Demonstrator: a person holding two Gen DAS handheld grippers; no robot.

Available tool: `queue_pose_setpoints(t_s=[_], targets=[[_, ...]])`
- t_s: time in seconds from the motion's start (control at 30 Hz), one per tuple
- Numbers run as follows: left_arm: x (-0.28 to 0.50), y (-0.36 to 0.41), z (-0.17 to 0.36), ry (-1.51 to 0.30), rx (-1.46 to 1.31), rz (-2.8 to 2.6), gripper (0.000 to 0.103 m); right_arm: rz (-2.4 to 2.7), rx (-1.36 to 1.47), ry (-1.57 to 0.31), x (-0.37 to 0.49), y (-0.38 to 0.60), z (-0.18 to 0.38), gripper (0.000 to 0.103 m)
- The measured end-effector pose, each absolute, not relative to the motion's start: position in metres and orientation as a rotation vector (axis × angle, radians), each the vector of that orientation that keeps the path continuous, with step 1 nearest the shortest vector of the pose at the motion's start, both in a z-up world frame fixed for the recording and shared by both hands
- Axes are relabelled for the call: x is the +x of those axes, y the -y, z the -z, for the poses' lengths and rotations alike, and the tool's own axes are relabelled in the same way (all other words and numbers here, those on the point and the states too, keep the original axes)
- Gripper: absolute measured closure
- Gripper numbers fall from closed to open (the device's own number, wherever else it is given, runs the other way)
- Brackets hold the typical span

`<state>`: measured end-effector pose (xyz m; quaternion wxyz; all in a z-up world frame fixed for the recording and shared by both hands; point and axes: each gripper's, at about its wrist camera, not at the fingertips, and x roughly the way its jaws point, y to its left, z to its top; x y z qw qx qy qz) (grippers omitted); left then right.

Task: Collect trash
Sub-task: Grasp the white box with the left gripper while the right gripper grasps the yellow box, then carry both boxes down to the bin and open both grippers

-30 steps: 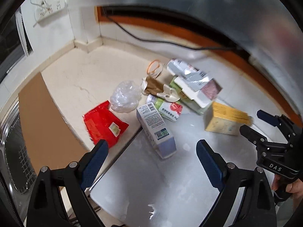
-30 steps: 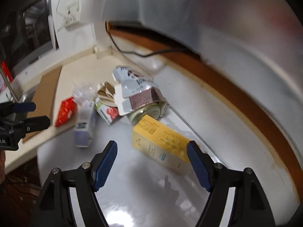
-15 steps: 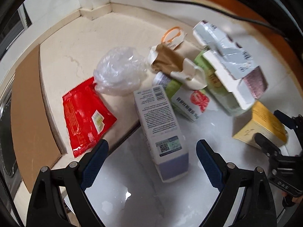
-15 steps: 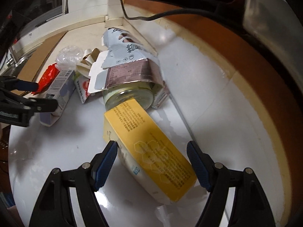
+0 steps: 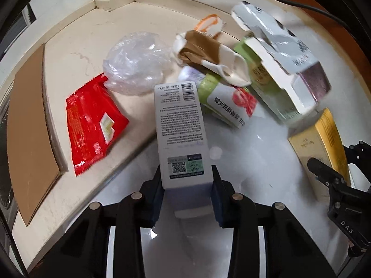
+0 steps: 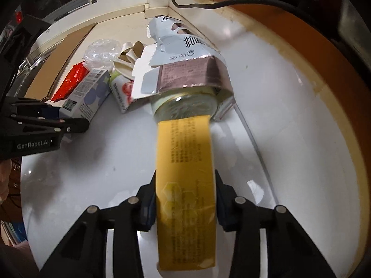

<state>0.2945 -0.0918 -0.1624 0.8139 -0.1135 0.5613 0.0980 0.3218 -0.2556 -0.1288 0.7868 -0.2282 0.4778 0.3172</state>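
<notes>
A white and purple carton (image 5: 178, 127) lies on the glossy white surface (image 5: 255, 153) with its near end between the blue pads of my left gripper (image 5: 186, 180). The left jaws are closing and the pads touch both of its sides. A yellow box (image 6: 185, 157) lies lengthwise between the pads of my right gripper (image 6: 185, 185), whose jaws are closing too, with both pads against its sides. The far end of the yellow box meets a glass jar (image 6: 185, 106). In the left wrist view the yellow box (image 5: 324, 139) shows at the right.
Behind the carton lie a red snack packet (image 5: 92, 125), a clear plastic bag (image 5: 136, 62), a crushed brown paper cup (image 5: 204, 53), a green and white carton (image 5: 227, 102) and a torn grey box (image 5: 283, 55). A cardboard sheet (image 5: 27, 127) lies left. A black cable (image 6: 208, 4) runs along the wall.
Both grippers came down onto the pile from open. The left one closed around the white and purple carton, the right one around the yellow box.
</notes>
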Motion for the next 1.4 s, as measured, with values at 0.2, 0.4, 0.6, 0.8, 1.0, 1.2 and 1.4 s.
queue_pose_setpoints(t_s=[0.2,0.4,0.6,0.8,1.0,1.2,1.4], targets=[[0.266,0.095,0.16,-1.176,-0.261,-0.168,0.069,-0.674,-0.418,-1.047,0.289,0.261,0.126,0.064],[0.22,0.089,0.149,-1.128,-0.268,-0.127,0.069,-0.662,-0.279,-1.056,0.256,0.27,0.115,0.064],[0.177,0.079,0.126,-1.065,-0.258,-0.1,0.069,-0.672,-0.176,-1.051,0.223,0.261,0.104,0.064],[0.132,0.048,0.102,-1.009,-0.259,-0.053,0.069,-0.686,-0.082,-1.034,0.181,0.247,0.089,0.064],[0.077,0.013,0.091,-0.975,-0.256,-0.007,0.069,-0.685,0.001,-1.026,0.131,0.221,0.076,0.064],[0.031,-0.026,0.101,-0.958,-0.257,0.028,0.069,-0.665,0.061,-1.034,0.08,0.18,0.078,0.064],[-0.006,-0.052,0.145,-0.96,-0.216,0.034,0.069,-0.628,0.06,-1.03,0.03,0.141,0.106,0.064]])
